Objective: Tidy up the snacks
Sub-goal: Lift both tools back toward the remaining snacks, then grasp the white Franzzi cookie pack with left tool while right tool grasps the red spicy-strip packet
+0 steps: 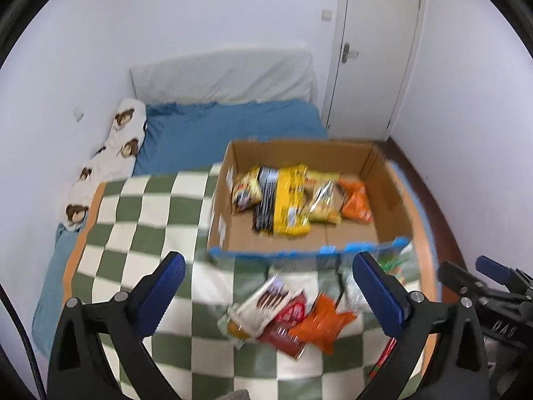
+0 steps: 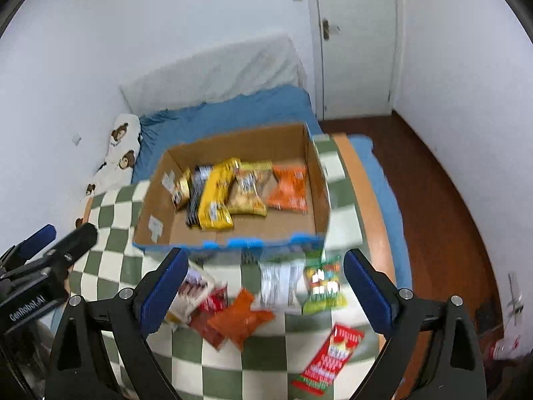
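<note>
A cardboard box (image 1: pixel 386 183) (image 2: pixel 309 180) sits on a green-and-white checked blanket (image 1: pixel 140 220) (image 2: pixel 110 210), holding several snack packs, among them a yellow pack (image 1: pixel 289 200) (image 2: pixel 216 196) and an orange pack (image 1: pixel 356 203) (image 2: pixel 289 190). In front of the box lie loose snacks: an orange bag (image 1: pixel 323 323) (image 2: pixel 240 316), a white-brown pack (image 1: pixel 263 306), a green candy bag (image 2: pixel 323 283), a white pack (image 2: pixel 276 283) and a red pack (image 2: pixel 329 356). My left gripper (image 1: pixel 268 286) hovers open over the loose pile, empty. My right gripper (image 2: pixel 266 283) also stands open and empty above it.
The bed has a blue sheet (image 1: pixel 233 126), a bear-print pillow (image 1: pixel 110 160) by the left wall and a white pillow (image 1: pixel 223 76) at the head. A white door (image 1: pixel 373 50) stands behind. Brown wooden floor (image 2: pixel 443 220) lies to the right of the bed.
</note>
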A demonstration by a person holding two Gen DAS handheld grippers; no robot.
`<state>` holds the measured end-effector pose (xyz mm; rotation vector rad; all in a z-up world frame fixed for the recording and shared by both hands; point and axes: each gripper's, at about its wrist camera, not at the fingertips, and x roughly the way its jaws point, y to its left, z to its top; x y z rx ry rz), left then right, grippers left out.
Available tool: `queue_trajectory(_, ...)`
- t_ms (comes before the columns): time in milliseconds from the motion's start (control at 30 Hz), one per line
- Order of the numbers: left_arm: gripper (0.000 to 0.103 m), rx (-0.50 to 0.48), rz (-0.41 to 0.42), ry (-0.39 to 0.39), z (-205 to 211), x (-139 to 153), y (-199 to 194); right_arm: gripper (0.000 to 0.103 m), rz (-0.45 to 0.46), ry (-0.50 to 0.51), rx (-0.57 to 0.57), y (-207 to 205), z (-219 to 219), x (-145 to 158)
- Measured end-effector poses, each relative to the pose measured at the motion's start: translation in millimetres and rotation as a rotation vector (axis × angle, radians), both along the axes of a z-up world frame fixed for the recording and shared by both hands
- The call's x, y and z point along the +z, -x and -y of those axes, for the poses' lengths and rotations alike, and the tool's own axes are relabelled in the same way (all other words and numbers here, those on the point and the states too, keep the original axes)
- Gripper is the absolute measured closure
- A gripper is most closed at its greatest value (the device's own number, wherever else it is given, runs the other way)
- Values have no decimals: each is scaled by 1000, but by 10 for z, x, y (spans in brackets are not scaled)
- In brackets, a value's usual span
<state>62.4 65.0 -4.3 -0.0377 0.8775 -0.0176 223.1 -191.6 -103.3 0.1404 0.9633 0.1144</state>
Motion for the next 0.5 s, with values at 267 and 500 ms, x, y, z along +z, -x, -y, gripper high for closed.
queue_trajectory(267,0,-85,-228,-184,5,-1034,-159,6,-283,-75,-146,216,509,-1036)
queue_trajectory(500,0,-300,-370,-389,350,-1802,-551,6,-484,-106,-218,286,768,-1895)
